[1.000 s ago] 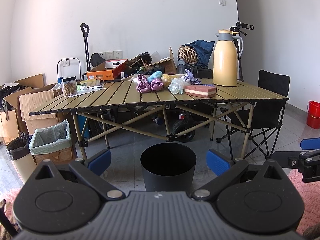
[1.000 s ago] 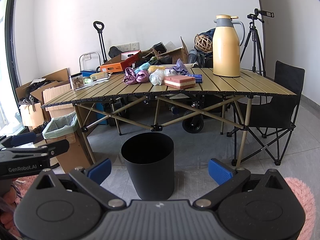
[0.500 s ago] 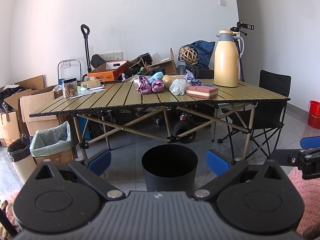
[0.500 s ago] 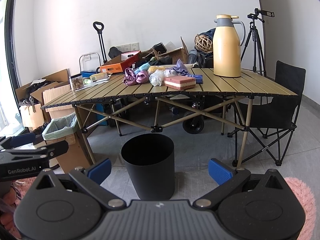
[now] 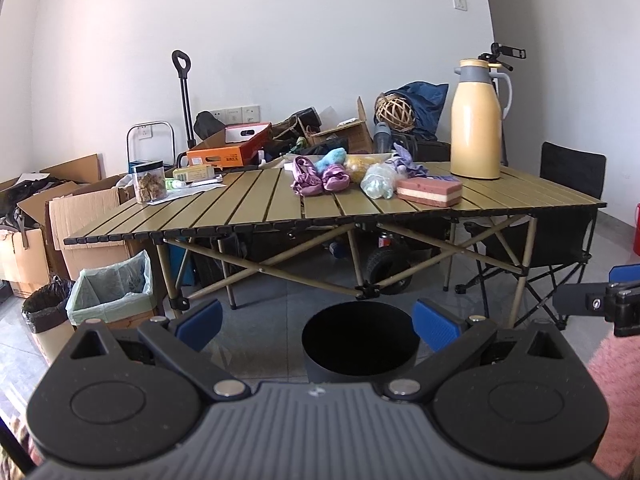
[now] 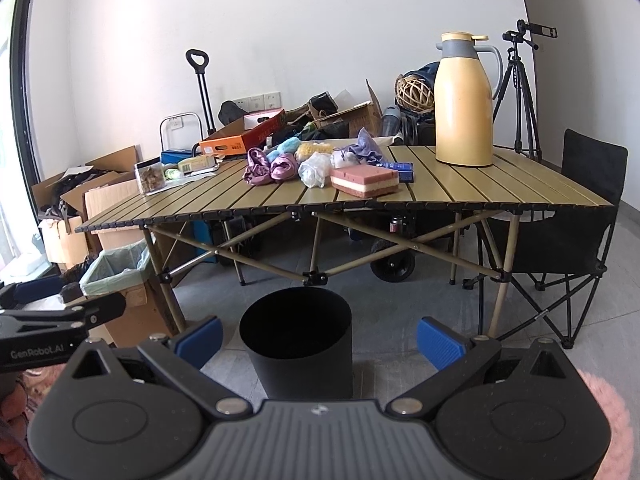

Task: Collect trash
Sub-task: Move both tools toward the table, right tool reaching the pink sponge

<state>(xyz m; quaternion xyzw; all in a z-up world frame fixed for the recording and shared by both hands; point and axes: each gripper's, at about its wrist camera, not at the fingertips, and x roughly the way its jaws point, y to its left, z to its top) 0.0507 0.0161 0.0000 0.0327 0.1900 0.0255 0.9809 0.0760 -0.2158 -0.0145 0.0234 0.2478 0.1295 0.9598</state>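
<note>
A black round bin stands on the floor in front of a slatted folding table. On the table lie crumpled purple wrappers, a blue scrap, a yellow bag, a clear plastic bag and a pink sponge block. My left gripper hangs open just above the bin, nothing between its fingers. My right gripper is open too, empty, low before the bin.
A tall yellow thermos stands at the table's right end, a snack jar at its left. A lined cardboard bin, cardboard boxes, a black folding chair, a tripod and a pink rug surround the table.
Both views have risen and moved back very slightly, so the bin sits a little lower in frame. Both grippers stay open and empty.
</note>
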